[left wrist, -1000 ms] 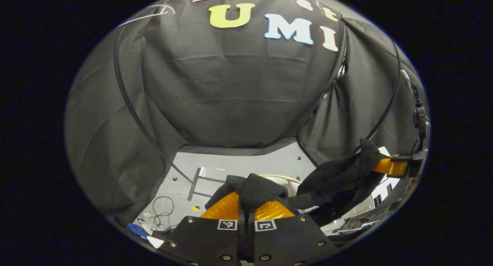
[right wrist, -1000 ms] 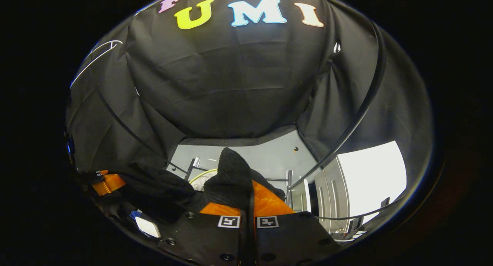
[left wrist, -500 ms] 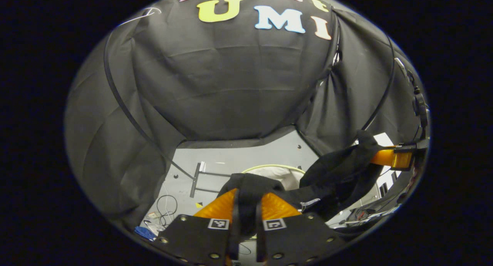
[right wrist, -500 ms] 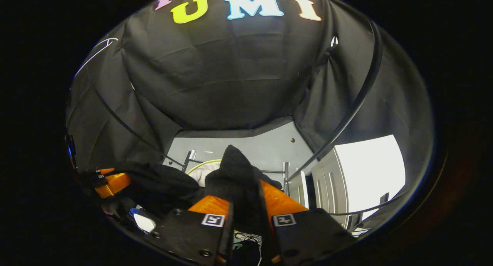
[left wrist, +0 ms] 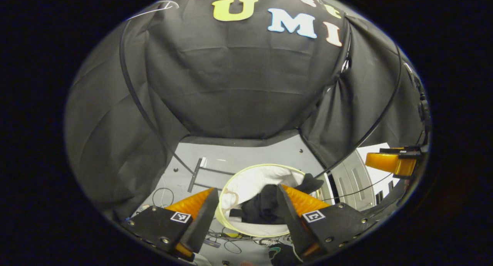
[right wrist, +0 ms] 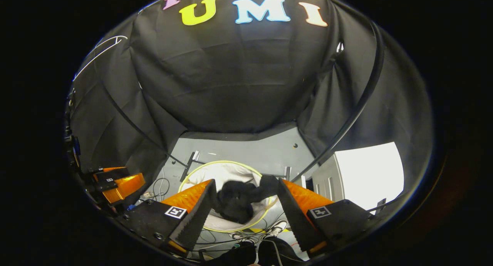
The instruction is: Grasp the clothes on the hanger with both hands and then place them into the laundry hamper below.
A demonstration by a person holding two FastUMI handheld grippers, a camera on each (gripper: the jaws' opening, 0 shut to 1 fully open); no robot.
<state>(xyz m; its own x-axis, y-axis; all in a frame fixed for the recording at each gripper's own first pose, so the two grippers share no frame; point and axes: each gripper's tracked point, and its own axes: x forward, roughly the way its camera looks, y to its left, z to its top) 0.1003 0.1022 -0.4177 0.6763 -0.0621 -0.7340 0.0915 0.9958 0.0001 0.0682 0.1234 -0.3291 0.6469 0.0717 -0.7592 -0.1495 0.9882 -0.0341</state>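
Both hand-held grippers, left point(left wrist: 243, 198) and right point(right wrist: 246, 191), were wide open and held nothing. My black soft clothes point(right wrist: 235, 204) lay in the round white cloth hamper point(right wrist: 200, 169) below.

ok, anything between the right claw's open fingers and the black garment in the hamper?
No, just open air. In the right gripper view the right claw hangs open above the black garment, which lies in the laundry hamper.
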